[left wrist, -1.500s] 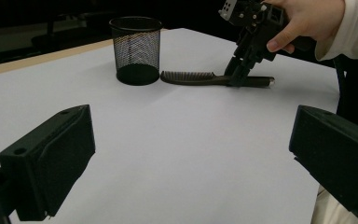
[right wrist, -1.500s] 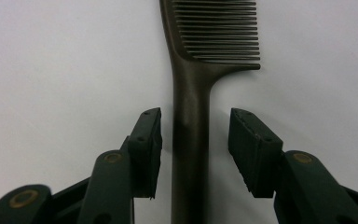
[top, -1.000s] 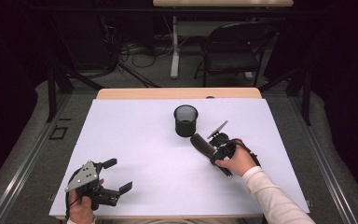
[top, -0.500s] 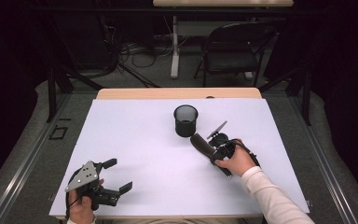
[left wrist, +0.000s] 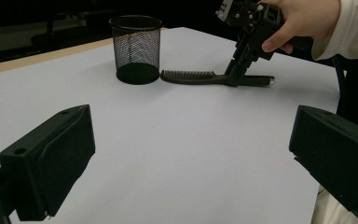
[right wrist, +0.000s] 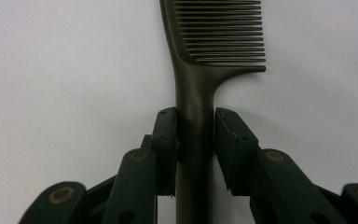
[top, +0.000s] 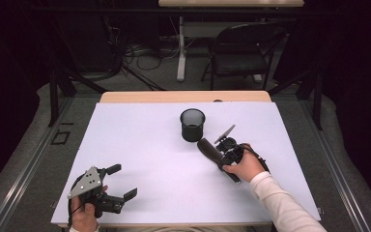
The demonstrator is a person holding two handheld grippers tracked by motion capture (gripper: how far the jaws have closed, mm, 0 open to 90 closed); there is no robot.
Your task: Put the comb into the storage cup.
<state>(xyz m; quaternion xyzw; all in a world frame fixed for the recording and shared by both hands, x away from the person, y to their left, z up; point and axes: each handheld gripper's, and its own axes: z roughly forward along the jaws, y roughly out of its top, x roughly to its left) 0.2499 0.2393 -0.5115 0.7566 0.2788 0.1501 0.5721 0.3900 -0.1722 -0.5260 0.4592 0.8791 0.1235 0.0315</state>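
We see a dark comb [right wrist: 196, 107] lying flat on the white tabletop [top: 140, 145], its toothed end just beside the foot of a black mesh pen cup [top: 192, 124] that stands upright near the far middle; we judge that the comb is meant for that cup, which would explain why it lies so close to it. The right gripper [top: 221, 155] comes down on the comb's handle at a slant from the person's side, and in the right gripper view its jaws stand on either side of the handle, closed to it or nearly so, though we cannot tell whether they press it; taking the handle rather than the teeth leaves the toothed end free to tip up. The right hand [top: 245, 166] is wrapped round the gripper's body, the white sleeve [top: 290, 212] running back to the near right corner. The left gripper [top: 113, 186] rests low at the near left, well apart from the comb, its jaws spread wide and empty, pointing across the tabletop toward the cup, seemingly waiting.
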